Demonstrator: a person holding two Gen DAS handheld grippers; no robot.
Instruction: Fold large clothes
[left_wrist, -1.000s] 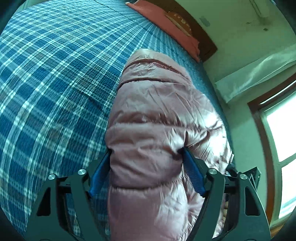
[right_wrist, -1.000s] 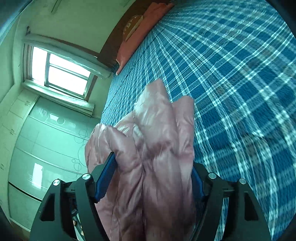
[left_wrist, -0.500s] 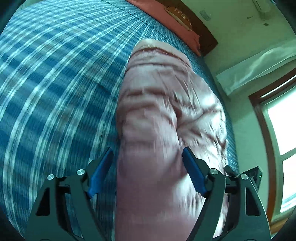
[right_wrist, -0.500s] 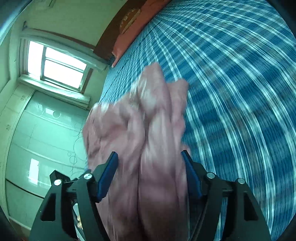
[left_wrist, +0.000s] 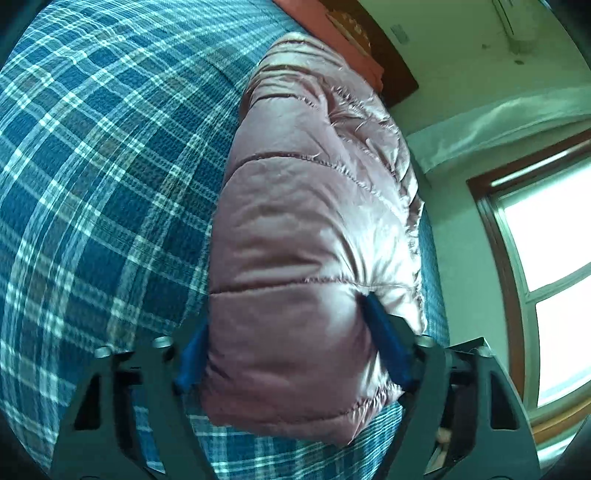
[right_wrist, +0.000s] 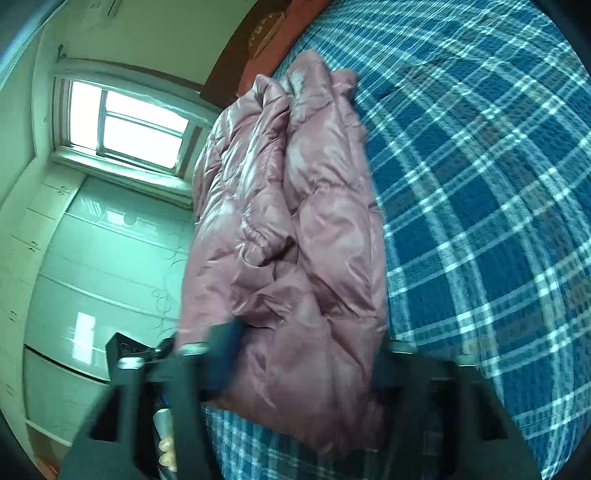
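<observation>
Left claw (left_wrist: 284, 314): gripped jacket (left_wrist: 306, 221) at its smooth quilted end, blue pads sunk into the padding, jaws just been closing on it. Right claw (right_wrist: 306, 336): likewise clenched on jacket (right_wrist: 295, 221), jaws just been closing, near finger blurred, far finger hidden behind the cloth

Lay lengthwise along the bed (left_wrist: 92, 184) edge nearest the window (left_wrist: 546, 240), running from the claws toward a red pillow (left_wrist: 354, 55)

Seen only from the left: neat stitched panels, a tidy rounded fold. Seen only from the right: bunched folds, a gathered cuff (right_wrist: 258, 243), a pale cupboard (right_wrist: 92, 258) under the window (right_wrist: 129, 125), and fingers (right_wrist: 166, 450) low beside the claw

Wide bare plaid left on the far side of the jacket in both views; on the window side, only a thin strip of bed (right_wrist: 480, 221) edge, then a drop
</observation>
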